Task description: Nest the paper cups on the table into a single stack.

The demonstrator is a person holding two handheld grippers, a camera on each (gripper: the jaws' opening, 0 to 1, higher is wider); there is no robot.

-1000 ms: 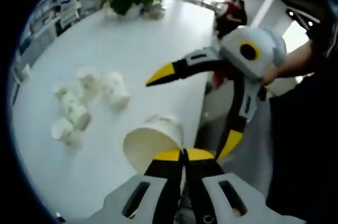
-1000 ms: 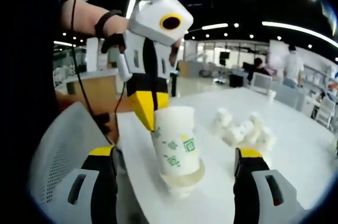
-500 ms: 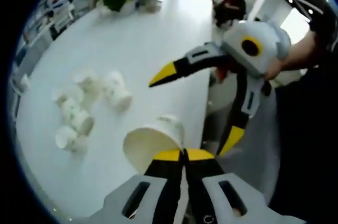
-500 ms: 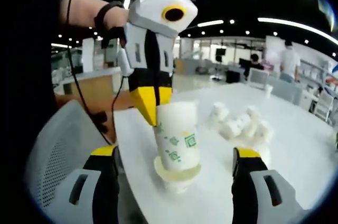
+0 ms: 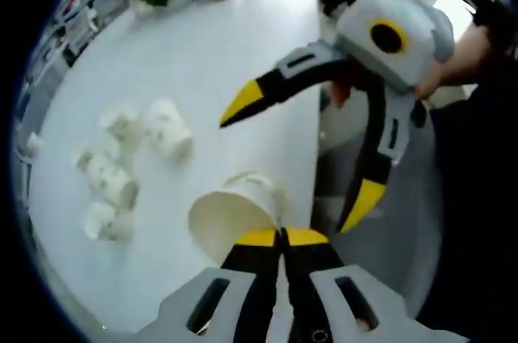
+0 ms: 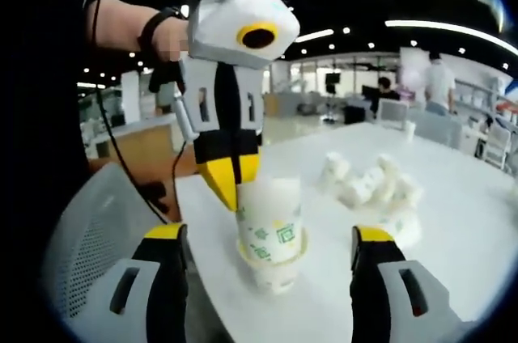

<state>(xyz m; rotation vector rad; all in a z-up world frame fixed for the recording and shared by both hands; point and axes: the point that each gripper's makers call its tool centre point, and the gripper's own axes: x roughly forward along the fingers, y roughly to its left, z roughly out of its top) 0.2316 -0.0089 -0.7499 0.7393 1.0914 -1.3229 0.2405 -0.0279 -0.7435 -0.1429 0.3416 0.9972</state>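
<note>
Bare table (image 5: pixel 218 76) beyond held cup (image 5: pixel 231 218), loose cups (image 5: pixel 129 161) clustered left

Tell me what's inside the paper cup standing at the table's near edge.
In the right gripper view, a green-patterned cup, gripped by the left gripper, sits partly inside the upright cup. Its lower end is hidden by the outer cup's wall; anything beneath it cannot be seen.

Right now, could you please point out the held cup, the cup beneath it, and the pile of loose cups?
held cup (image 6: pixel 269 222), right gripper view, on its printed side wall.
cup beneath it (image 6: pixel 275 274), right gripper view, on its outer wall below the rim.
pile of loose cups (image 5: pixel 121 167), left gripper view, on a cup mid-pile.
</note>
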